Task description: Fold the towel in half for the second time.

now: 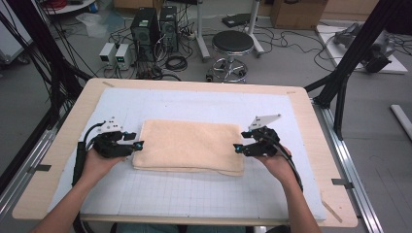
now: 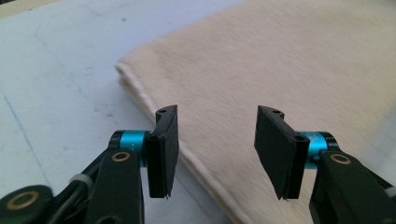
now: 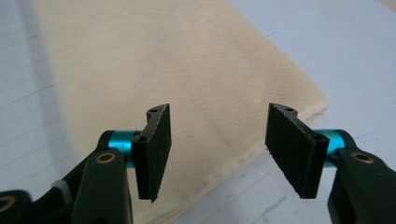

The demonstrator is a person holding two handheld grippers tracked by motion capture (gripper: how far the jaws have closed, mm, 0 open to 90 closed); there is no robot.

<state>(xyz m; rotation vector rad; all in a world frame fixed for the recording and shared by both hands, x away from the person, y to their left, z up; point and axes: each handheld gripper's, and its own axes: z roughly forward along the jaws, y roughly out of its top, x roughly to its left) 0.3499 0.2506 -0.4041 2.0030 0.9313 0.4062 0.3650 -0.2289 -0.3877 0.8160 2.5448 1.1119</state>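
Towel (image 1: 189,145) folded flat on mat (image 1: 194,194). Left gripper (image 1: 139,145) and right gripper (image 1: 237,148) at its ends, jaws apart, nothing pinched; probably hovering just above it.

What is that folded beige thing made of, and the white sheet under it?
The folded beige towel looks like soft, fuzzy terry cloth: its surface is matte and nappy, with a stitched hem along the edge in the left gripper view. The white mat beneath seems smooth and matte, perhaps rubber or vinyl, printed with a faint grid of lines.
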